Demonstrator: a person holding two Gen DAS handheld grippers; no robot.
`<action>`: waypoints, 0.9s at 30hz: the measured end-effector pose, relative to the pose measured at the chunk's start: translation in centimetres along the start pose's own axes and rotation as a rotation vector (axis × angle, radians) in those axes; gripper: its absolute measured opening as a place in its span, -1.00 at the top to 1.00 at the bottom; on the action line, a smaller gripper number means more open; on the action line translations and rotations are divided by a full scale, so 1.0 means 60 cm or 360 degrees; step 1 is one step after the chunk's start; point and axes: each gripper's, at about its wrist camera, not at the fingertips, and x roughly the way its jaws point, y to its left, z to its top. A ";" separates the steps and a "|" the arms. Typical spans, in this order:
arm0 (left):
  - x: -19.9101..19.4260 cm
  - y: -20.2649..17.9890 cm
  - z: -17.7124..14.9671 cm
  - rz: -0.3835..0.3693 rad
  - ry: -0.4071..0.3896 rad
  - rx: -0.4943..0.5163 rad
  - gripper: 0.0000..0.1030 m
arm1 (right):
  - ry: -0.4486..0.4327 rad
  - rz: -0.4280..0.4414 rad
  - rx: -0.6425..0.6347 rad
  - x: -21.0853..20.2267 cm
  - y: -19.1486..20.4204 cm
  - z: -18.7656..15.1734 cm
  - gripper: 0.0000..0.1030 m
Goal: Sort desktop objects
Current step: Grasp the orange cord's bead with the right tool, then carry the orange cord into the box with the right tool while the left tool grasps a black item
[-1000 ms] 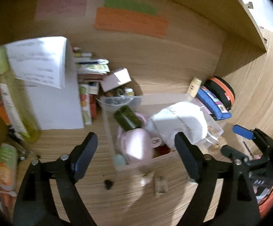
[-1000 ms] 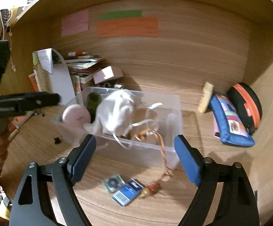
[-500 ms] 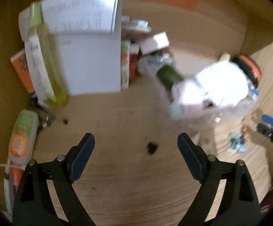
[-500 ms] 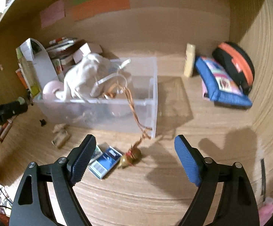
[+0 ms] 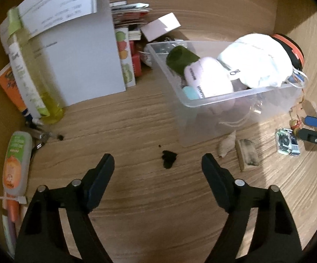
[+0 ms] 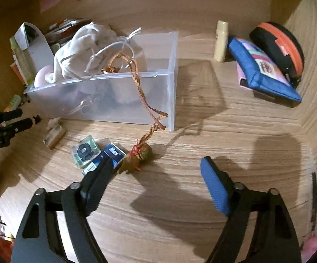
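Hovering over the wooden desk, both tools empty: left gripper [image 5: 158, 164] and right gripper [image 6: 156, 173] spread wide. Small dark clip [image 5: 169, 158] lies just ahead between the left fingers. Gourd charm [image 6: 139, 156] sits just ahead of the right tool's left finger, its braided cord [image 6: 144, 100] draped over the clear plastic bin [image 6: 171, 92] wall. Risk: lifting the charm could drag the cord and tug the light bin. Charm glossy, rounded; cord rough, woven.

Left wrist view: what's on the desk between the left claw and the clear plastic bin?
Only a small black scrap lies on the bare wood between the open left claw and the clear plastic bin, as the left wrist view shows.
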 end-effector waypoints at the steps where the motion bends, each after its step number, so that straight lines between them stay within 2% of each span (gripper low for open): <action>1: 0.002 -0.002 0.001 -0.0007 0.0007 0.0005 -0.44 | 0.0013 0.0018 -0.0002 0.004 0.001 0.002 -0.30; 3: 0.006 -0.002 0.002 -0.0022 0.0024 0.0008 -0.38 | 0.0030 0.0036 -0.0005 0.011 0.003 0.006 -0.20; 5: 0.011 -0.003 0.003 -0.0010 0.0032 0.0012 -0.23 | 0.0047 0.0042 -0.0016 0.017 0.007 0.009 -0.04; 7: 0.017 -0.002 0.005 -0.0024 0.0060 0.0011 -0.08 | 0.0047 0.0060 -0.0030 0.018 0.010 0.012 0.02; 12: 0.027 -0.005 0.004 -0.0035 0.0103 0.0022 0.16 | 0.0053 0.0068 -0.0053 0.018 0.017 0.015 0.05; 17: 0.026 -0.010 0.000 -0.0071 0.0073 0.0047 0.44 | 0.0090 0.0088 -0.0040 0.019 0.016 0.022 0.06; 19: 0.025 -0.009 -0.002 -0.0086 0.0073 0.0048 0.59 | 0.0091 0.0099 -0.0042 0.020 0.017 0.024 0.17; 20: 0.023 -0.009 -0.004 -0.0089 0.0072 0.0046 0.61 | 0.0094 0.0116 -0.0045 0.020 0.018 0.024 0.30; 23: 0.026 -0.006 -0.002 -0.0096 0.0073 0.0031 0.68 | 0.0102 0.0165 -0.0045 0.016 0.020 0.024 0.48; 27: 0.026 0.000 -0.002 -0.0104 0.0072 0.0010 0.71 | 0.0091 0.0154 -0.0044 0.014 0.022 0.022 0.49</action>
